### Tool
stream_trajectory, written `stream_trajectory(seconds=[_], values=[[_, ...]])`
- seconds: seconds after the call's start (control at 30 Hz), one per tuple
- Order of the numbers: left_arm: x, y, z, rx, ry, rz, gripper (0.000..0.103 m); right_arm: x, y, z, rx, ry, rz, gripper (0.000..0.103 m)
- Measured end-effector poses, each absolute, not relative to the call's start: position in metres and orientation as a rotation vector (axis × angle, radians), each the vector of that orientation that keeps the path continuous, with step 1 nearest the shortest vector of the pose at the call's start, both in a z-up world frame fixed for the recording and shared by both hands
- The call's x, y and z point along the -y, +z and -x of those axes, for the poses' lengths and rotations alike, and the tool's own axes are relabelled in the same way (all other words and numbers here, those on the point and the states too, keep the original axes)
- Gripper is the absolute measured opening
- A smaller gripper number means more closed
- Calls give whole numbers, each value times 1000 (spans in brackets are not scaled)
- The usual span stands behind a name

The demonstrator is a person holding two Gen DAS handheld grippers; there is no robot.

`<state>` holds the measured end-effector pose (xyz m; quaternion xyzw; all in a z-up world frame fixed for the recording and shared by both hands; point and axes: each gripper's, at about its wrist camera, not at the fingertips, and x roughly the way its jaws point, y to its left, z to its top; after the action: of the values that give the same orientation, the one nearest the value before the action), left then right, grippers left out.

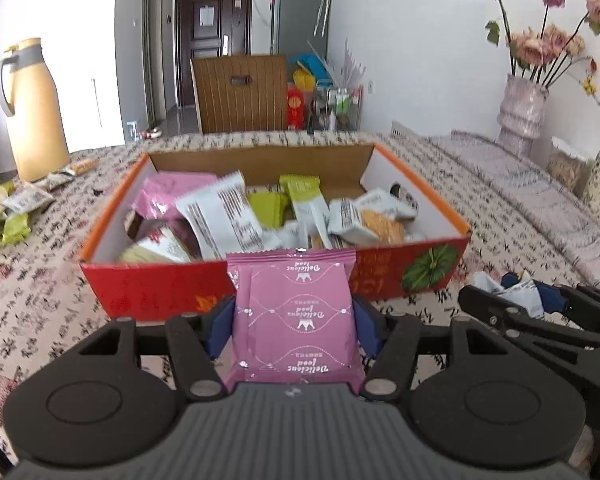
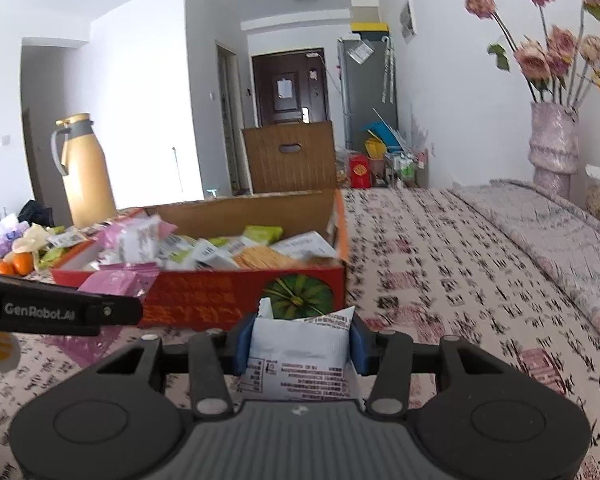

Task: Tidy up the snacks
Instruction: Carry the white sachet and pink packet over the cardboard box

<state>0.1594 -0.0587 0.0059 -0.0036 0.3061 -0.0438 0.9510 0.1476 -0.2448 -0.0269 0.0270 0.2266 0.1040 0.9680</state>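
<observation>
My left gripper [image 1: 294,326] points level at the red box [image 1: 160,292], its blue pads clamping a pink snack packet [image 1: 296,316] just short of the near wall. My right gripper [image 2: 298,344], alongside, pinches a white snack packet [image 2: 300,356] above the patterned tablecloth [image 2: 460,280].

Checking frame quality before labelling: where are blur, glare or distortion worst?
Left wrist view: the pink packet in the left gripper is sharp, the box contents smear, and the window behind the jug blows out. Right wrist view: the tablecloth streaks with motion blur; fisheye bends the walls.
</observation>
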Motion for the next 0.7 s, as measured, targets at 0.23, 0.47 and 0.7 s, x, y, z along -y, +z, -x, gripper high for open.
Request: stream_trajectory(seconds=[0.23, 0.47, 0.7], values=[[41, 28, -161, -549, -59, 18, 62, 223, -6, -154, -412, 249, -35, 46], [23, 48, -176, -487, -16, 28, 63, 201, 13, -171, -377, 279, -25, 46], [4, 59, -194, -449, 11, 39, 62, 182, 25, -196, -363, 282, -6, 46]])
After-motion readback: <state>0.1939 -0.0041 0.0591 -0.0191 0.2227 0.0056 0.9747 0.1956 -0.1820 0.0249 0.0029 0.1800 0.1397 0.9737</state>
